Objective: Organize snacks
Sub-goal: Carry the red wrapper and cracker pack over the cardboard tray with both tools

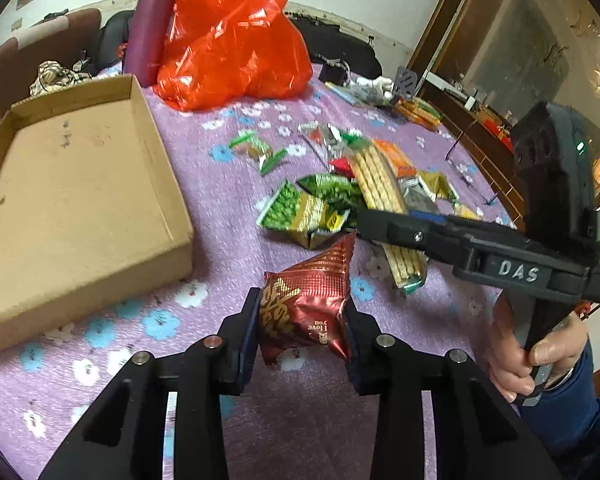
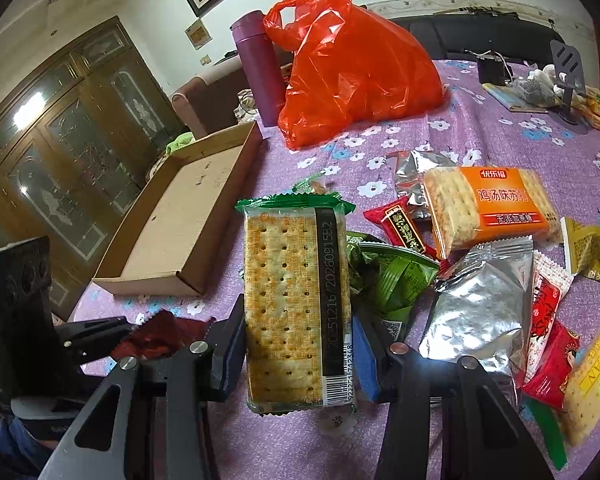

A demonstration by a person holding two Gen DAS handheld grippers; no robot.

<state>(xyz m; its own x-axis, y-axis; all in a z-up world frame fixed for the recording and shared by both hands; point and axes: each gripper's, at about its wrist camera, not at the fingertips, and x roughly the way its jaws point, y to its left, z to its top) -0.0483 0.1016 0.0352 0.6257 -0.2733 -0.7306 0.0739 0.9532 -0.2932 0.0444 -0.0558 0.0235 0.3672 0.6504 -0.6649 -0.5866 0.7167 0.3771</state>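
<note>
I see bare purple cloth on the worktop between the cardboard tray and the snack heap, a clear lane running back toward the red plastic bag. That bag and the purple flask beside it block the far end. The tray floor is bare, open from above; only its low walls stand in the way. On my left tool's right side the right tool reaches across, just beside the heap, with the hand on its handle (tight there). In the right wrist view the heap crowds the right tool's right side; to its left the left tool sits close.
</note>
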